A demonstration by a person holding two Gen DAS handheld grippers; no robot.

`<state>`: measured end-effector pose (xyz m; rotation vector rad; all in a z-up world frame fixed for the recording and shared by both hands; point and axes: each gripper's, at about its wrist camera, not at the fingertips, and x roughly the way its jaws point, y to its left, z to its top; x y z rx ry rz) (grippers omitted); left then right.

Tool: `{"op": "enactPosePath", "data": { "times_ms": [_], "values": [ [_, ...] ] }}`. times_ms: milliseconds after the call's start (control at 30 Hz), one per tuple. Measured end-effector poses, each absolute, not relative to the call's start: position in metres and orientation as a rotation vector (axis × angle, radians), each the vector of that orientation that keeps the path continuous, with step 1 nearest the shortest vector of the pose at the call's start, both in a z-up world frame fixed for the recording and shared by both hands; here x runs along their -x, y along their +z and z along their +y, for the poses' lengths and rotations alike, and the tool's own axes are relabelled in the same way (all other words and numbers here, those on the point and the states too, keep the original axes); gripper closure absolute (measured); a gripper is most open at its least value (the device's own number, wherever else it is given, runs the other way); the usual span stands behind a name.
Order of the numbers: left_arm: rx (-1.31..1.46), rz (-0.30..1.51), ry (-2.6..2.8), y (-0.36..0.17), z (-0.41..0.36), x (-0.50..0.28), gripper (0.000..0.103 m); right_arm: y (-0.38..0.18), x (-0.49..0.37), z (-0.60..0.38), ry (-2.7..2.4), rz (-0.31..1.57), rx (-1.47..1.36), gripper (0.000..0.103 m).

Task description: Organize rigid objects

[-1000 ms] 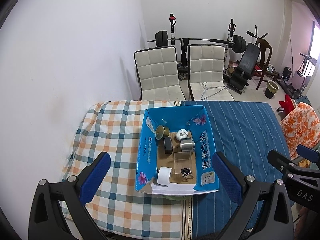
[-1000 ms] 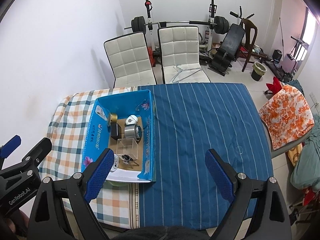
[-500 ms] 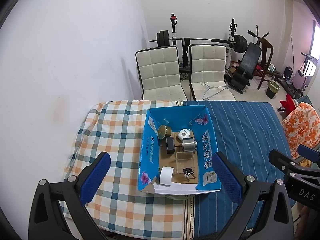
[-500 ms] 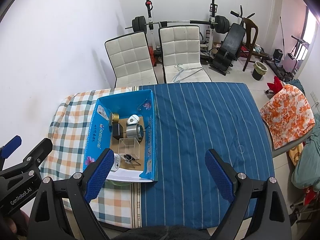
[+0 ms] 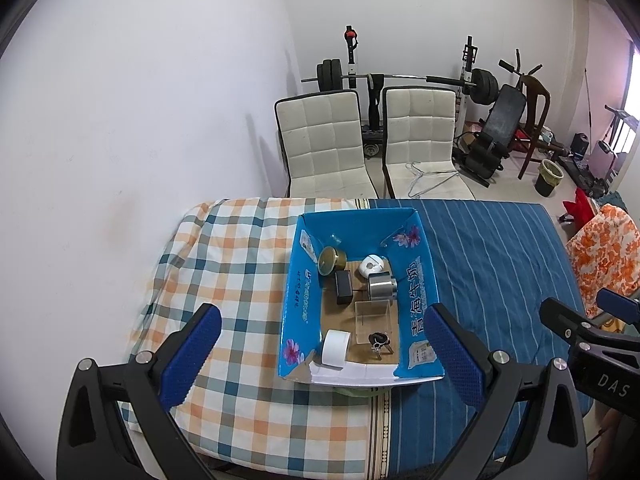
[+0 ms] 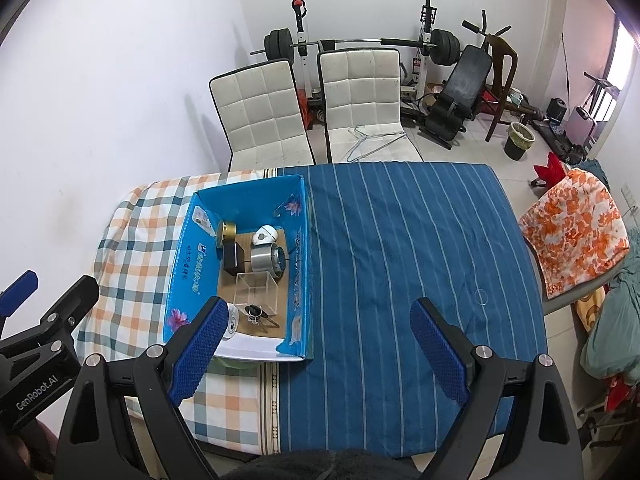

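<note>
The blue box point(image 5: 416, 300) holding the small objects sits where the checked and striped cloths meet, its long axis running near to far. It lies straight ahead of our left gripper point(image 5: 320, 354), left of our right gripper point(image 6: 318, 350). Both jaws are wide apart, empty; left is nearer.

Partly hidden in the box
The right gripper's left finger point(image 6: 198, 350) covers most of the white tape roll point(image 6: 231, 324); the dark keys point(image 6: 256, 314) beside it are too small to read.
</note>
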<state>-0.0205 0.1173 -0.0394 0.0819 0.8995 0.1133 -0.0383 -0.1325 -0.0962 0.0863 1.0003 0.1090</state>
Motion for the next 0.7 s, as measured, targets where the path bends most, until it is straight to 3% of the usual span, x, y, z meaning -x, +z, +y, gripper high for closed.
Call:
{"op": "enactPosePath", "data": {
  "times_ms": [700],
  "values": [
    [-0.081,0.915,0.121,-0.0404,0.1161,0.0223,0.000,-0.0955,0.0366,-0.1338,0.113,1.011,-0.090,0.009]
  ]
}}
